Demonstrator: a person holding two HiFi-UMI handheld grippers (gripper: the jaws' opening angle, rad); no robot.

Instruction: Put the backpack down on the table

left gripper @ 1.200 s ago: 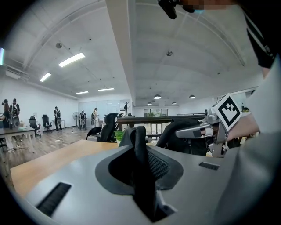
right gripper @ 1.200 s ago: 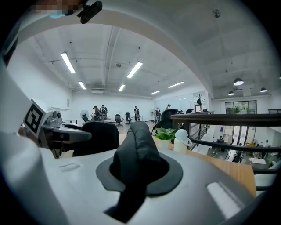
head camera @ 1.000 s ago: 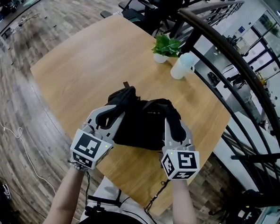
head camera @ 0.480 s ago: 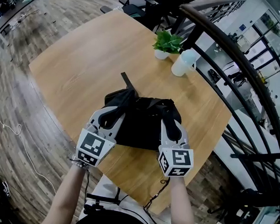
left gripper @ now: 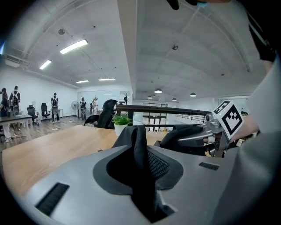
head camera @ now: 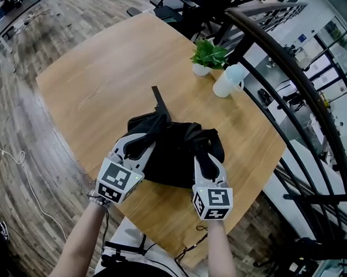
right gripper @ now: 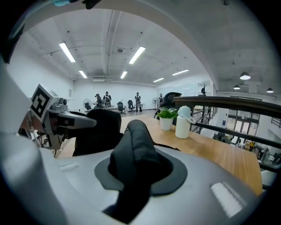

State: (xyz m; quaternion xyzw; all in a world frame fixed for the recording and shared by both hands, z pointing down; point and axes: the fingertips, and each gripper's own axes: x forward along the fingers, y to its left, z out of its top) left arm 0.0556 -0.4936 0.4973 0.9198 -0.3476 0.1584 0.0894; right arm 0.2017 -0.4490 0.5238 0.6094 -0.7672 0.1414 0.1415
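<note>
Wooden table [head camera: 95, 83] bears the backpack [head camera: 173, 159]; left tool [head camera: 143, 140] clamps its strap [left gripper: 138, 145], right tool [head camera: 203, 160] opening around another.

We see the backpack [head camera: 171, 161] is soft black cloth, and the bit pinched in the left claw [head camera: 145, 139] has rough netting. The claw's shell is dull grey plastic. Under it the table [head camera: 101, 72] is smooth brown wood with little shine.

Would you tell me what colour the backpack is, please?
The backpack is black all over; the head view shows it best.
</note>
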